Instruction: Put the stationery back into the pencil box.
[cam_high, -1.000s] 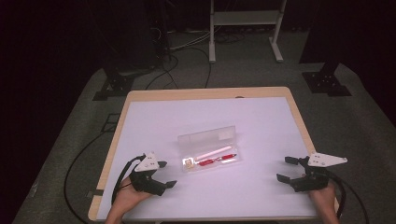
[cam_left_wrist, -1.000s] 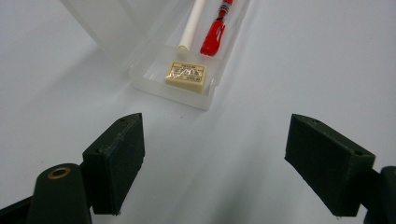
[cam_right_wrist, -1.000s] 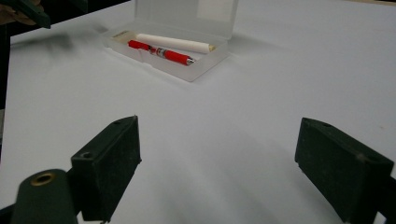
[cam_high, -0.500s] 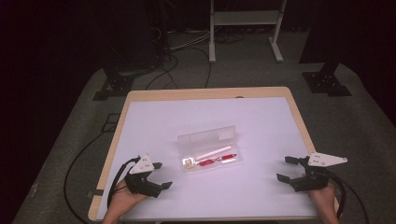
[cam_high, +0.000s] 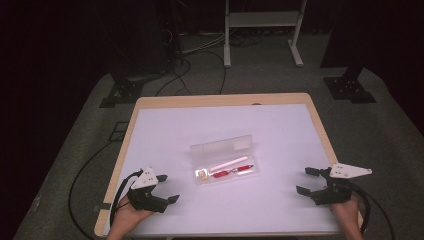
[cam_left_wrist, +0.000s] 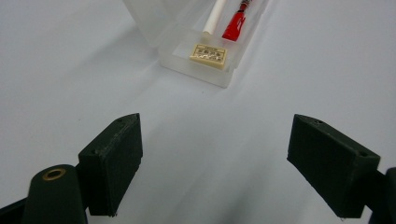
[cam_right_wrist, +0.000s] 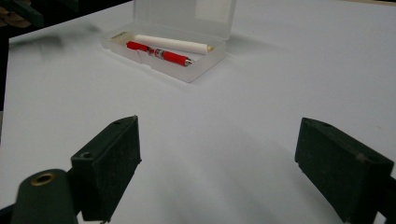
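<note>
Near the front edge of the worktop (cam_high: 165, 130), the left tool (cam_high: 166, 189) and the right tool (cam_high: 306, 181) each gape wide, jaws holding and touching nothing. Beyond and between them, well apart from both, lies the open clear case (cam_high: 225, 159), with a red pen (cam_high: 233, 171), a white stick (cam_high: 228, 163) and an eraser (cam_high: 202, 174) inside.

The print on the eraser (cam_left_wrist: 209, 52) is reading as a blur — too small to make out. The top edge of the left gripper view is cutting off the white stick (cam_left_wrist: 218, 16) and the red pen (cam_left_wrist: 236, 23), and the clear case (cam_left_wrist: 196, 51) itself — its lid is running out of frame.
</note>
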